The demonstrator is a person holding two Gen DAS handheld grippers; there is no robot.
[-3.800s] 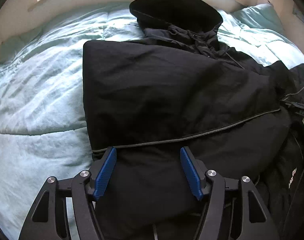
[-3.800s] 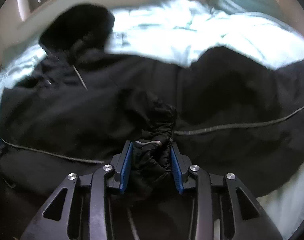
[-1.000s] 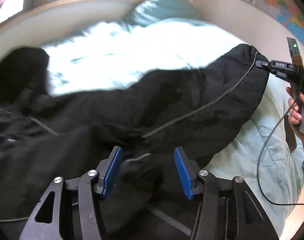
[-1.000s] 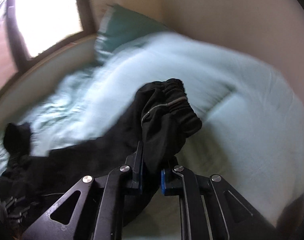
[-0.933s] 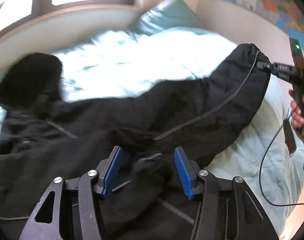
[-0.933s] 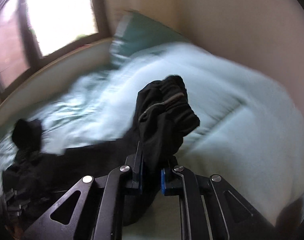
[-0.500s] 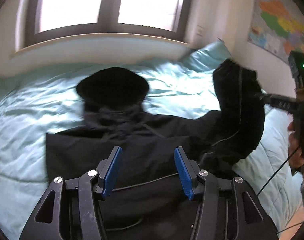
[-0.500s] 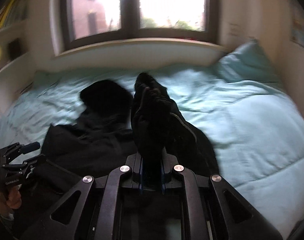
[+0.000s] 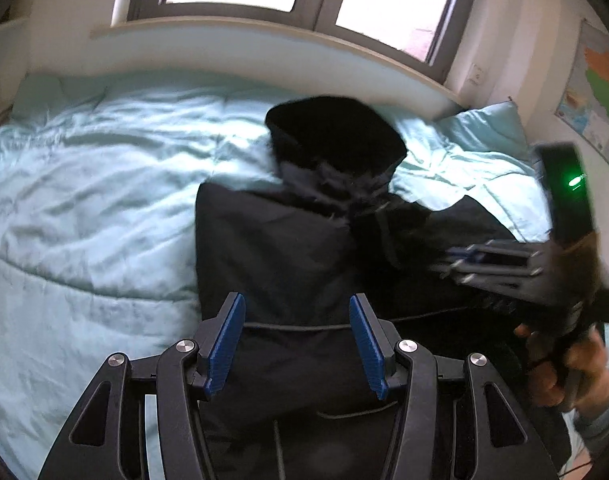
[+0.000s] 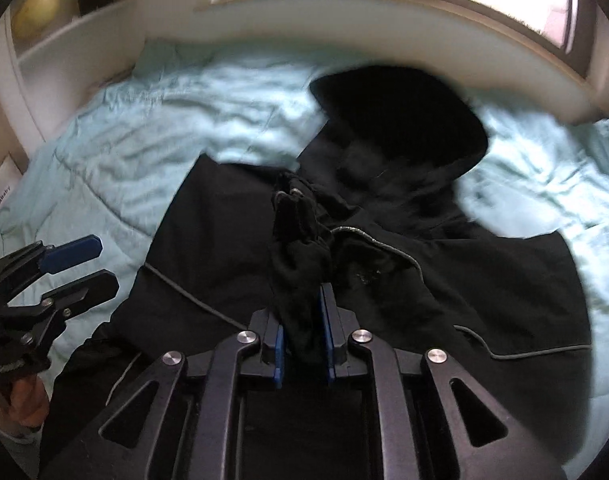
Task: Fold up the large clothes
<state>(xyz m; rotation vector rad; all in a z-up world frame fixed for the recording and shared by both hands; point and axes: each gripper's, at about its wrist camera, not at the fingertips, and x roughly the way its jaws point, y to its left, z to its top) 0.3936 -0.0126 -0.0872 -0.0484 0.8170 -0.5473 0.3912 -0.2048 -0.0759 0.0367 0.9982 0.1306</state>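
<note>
my right gripper point(image 10: 302, 320) is clamped on the black jacket's sleeve cuff point(image 10: 296, 216), carrying it inward over the body to fold it across. my left gripper point(image 9: 296, 340) hovers spread and empty. the jacket point(image 9: 280, 256) lies on the pale blue duvet point(image 9: 84, 200), hood point(image 9: 336, 136) towards the window, probably face down.
</note>
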